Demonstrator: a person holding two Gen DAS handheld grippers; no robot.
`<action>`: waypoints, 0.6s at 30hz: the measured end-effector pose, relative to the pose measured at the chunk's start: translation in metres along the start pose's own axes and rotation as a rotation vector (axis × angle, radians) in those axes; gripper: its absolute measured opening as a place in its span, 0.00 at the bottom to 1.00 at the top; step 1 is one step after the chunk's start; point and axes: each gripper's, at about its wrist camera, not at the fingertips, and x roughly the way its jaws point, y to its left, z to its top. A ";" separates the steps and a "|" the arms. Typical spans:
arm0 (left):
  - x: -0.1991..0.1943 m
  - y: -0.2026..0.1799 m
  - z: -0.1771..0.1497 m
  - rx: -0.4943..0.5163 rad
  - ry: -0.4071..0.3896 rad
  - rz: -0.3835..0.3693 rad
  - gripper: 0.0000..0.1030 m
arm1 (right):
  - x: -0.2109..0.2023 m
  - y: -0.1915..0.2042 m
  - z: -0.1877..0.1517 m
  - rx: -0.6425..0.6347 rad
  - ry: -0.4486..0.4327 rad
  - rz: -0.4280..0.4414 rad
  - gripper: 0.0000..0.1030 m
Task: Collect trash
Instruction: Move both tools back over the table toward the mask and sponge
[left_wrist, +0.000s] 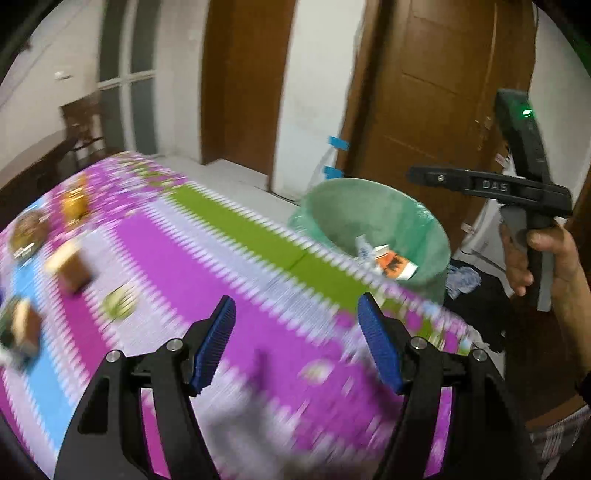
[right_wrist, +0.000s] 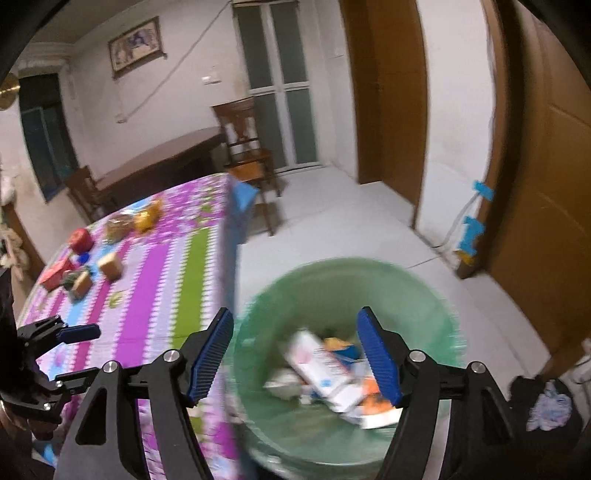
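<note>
One green bin sits under the right gripper, fingers wide apart, empty; left gripper likewise gapes empty above the desk.

green-lined bin | on floor beside table | holds cartons, wrappers

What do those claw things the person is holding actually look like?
Each claw has black angular plastic arms with silver bolts, ending in two ribbed blue pads. The left wrist view shows the right claw from the side: a black pistol grip, raised "DAS" lettering, a green light, held in a bare hand.
</note>
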 end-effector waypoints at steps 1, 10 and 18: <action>-0.009 0.007 -0.007 -0.008 -0.008 0.023 0.67 | 0.005 0.009 -0.001 -0.005 0.003 0.021 0.70; -0.087 0.117 -0.052 -0.196 -0.078 0.323 0.73 | 0.054 0.110 -0.011 -0.081 0.082 0.190 0.73; -0.108 0.206 -0.067 -0.243 -0.042 0.439 0.74 | 0.098 0.222 0.001 -0.199 0.114 0.315 0.84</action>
